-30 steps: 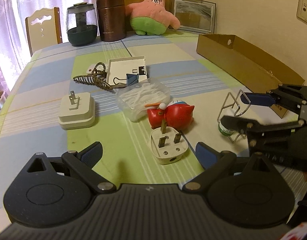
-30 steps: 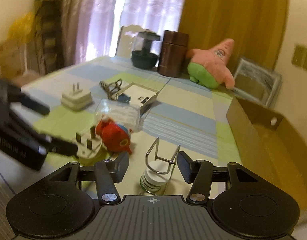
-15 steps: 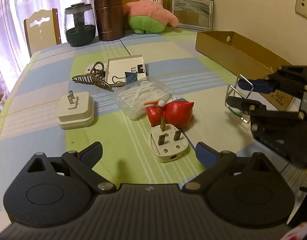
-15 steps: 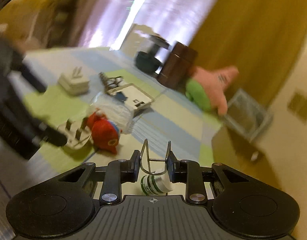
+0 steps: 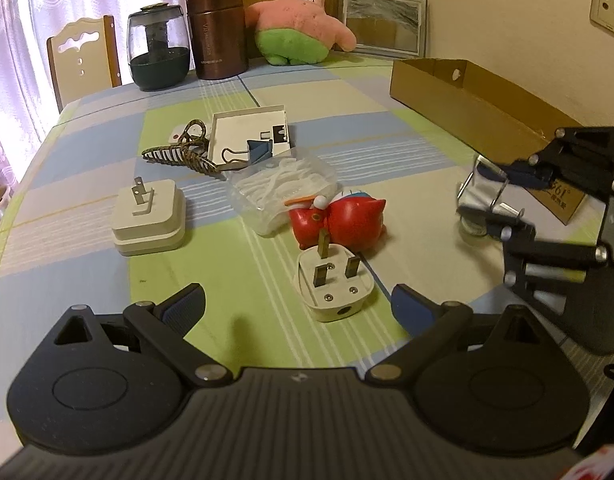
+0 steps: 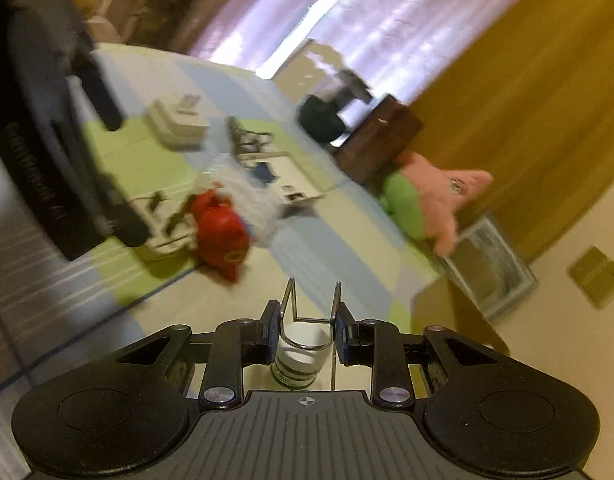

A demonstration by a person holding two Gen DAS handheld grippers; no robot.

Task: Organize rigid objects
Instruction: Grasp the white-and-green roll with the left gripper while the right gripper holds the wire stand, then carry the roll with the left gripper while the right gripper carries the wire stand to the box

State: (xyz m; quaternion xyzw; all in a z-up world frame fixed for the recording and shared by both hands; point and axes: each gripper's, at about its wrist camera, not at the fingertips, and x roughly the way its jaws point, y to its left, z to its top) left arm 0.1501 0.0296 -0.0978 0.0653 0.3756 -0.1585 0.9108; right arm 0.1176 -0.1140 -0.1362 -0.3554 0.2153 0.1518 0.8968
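1. The right gripper (image 6: pixel 305 328) was clamped on a wire rack (image 6: pixel 309 312) with a small white-capped bottle (image 6: pixel 299 354) hanging beneath it, raised above the worktop (image 5: pixel 419 184).
2. The cardboard box (image 5: pixel 467 108), probably the destination, lay just beyond and right of that gripper; its label read "361°".
3. The left gripper (image 5: pixel 299 306) hovered with fingers apart, the white three-pin plug (image 5: pixel 333 284) directly ahead between them.
4. The bottle's green label was unreadable.
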